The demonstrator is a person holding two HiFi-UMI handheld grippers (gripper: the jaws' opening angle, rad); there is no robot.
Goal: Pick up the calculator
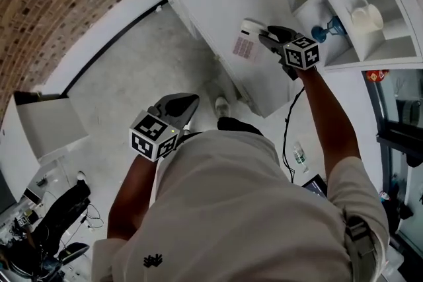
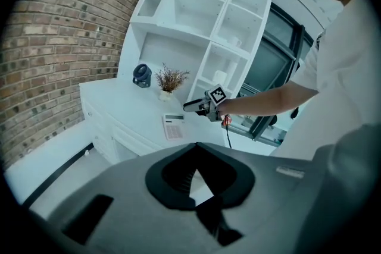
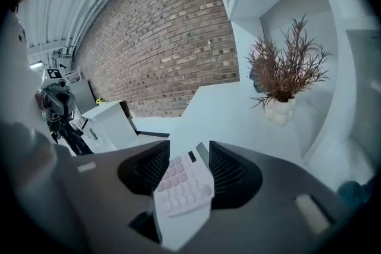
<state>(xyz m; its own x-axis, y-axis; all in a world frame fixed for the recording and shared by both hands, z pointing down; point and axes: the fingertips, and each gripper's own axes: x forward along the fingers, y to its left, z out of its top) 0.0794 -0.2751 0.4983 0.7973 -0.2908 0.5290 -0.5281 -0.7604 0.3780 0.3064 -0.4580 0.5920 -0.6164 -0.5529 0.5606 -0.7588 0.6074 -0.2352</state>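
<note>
My right gripper (image 3: 189, 150) is open astride the calculator (image 3: 181, 190): I should sink straight, centre its edges, then squeeze. Left gripper (image 2: 194, 149), at its eight o'clock, is closed and empty.

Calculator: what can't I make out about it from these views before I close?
- Key legends and display on the calculator: blurred in the right gripper view, too small in the head and left gripper views.
- Its edge nearest the right gripper: covered by that gripper in the head view.
- Whether the open jaws already flank it or stand above it: no view settles this.
</note>
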